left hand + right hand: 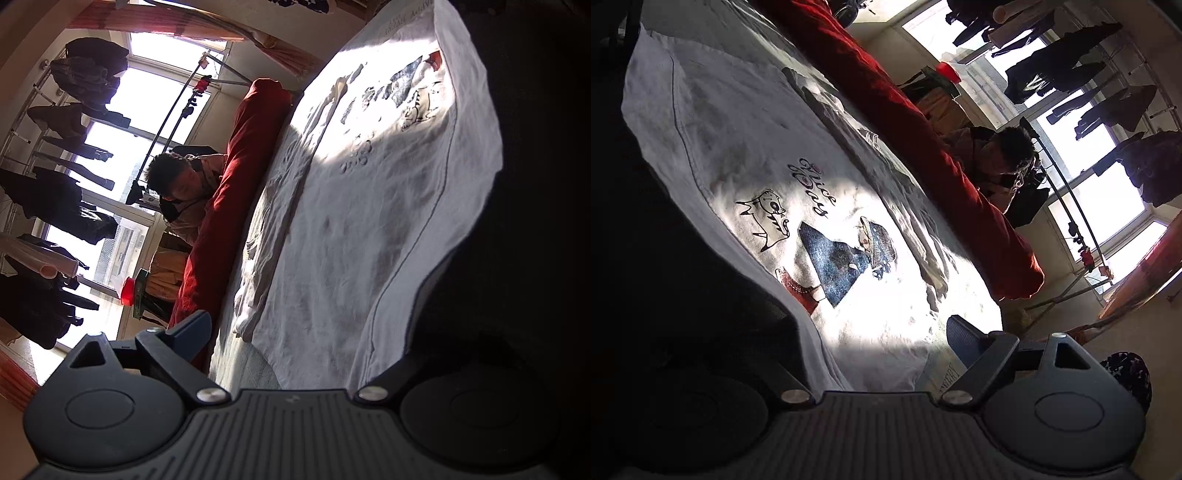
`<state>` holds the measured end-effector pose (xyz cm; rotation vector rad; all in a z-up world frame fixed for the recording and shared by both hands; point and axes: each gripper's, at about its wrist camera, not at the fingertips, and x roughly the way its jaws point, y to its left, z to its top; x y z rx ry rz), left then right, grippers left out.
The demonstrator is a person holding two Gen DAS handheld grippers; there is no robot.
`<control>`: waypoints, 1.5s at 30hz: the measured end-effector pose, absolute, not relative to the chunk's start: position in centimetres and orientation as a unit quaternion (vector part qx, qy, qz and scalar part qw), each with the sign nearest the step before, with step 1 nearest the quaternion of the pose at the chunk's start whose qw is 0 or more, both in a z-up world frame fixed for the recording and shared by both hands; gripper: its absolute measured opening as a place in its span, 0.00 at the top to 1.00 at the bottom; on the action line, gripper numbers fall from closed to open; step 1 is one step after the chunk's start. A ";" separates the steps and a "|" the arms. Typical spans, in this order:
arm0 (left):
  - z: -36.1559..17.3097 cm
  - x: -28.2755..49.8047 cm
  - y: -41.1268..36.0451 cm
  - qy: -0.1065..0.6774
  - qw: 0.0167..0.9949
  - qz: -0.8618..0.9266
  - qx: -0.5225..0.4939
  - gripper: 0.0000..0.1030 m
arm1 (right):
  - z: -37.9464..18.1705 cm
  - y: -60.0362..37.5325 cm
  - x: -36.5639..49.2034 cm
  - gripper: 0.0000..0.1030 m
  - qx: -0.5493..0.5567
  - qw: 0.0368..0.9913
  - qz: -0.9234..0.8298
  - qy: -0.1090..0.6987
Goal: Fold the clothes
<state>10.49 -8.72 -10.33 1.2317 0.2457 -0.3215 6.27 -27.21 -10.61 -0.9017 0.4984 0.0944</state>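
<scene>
In the left wrist view, hanging clothes (55, 177) fill the window at the upper left. A man (181, 184) sits behind a red roll (236, 177) at centre. To the right of the roll lies the white shirt (351, 229), spread print-up on the bed, with a ridge of bunched cloth along the side next to the roll.

The left claw (314, 332) stands spread. One finger shows at lower left, clear of the cloth. The other is at right, dark and under the lifted near edge of the shirt, which drapes over it. I cannot tell whether anything is actually pinched.

In the right wrist view the shirt (812, 229) fills the left and centre, its cartoon print (842, 254) in a patch of sun, the roll (905, 122) beyond it and the man (1004, 155) past that. The right claw (871, 343) is also spread. Its left finger is lost in shadow beneath the near edge, and its right finger sits at lower right, off the cloth.

This looks like the start of a fold, with both claws set at the near hem. Next, each must close on that edge, then lift and carry it evenly toward the roll, keeping the cloth taut between them.
</scene>
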 end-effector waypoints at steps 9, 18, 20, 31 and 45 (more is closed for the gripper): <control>-10.2 10.4 -8.9 0.140 0.783 -0.190 0.576 0.50 | -10.3 -27.1 6.7 0.46 -0.431 0.858 0.091 0.264; -10.3 10.2 -9.0 0.146 0.788 -0.191 0.566 0.60 | -11.2 -26.8 6.1 0.48 -0.444 0.846 0.107 0.276; -10.3 10.3 -9.0 0.150 0.791 -0.189 0.562 0.60 | -11.8 -26.6 5.9 0.48 -0.457 0.841 0.100 0.272; -11.2 11.0 -9.1 0.157 0.792 -0.177 0.563 0.57 | -13.5 -25.7 6.1 0.44 -0.500 0.833 0.059 0.230; -8.6 12.7 -9.0 0.124 0.821 -0.140 0.540 0.60 | -11.4 -26.6 8.1 0.40 -0.492 0.852 -0.006 0.177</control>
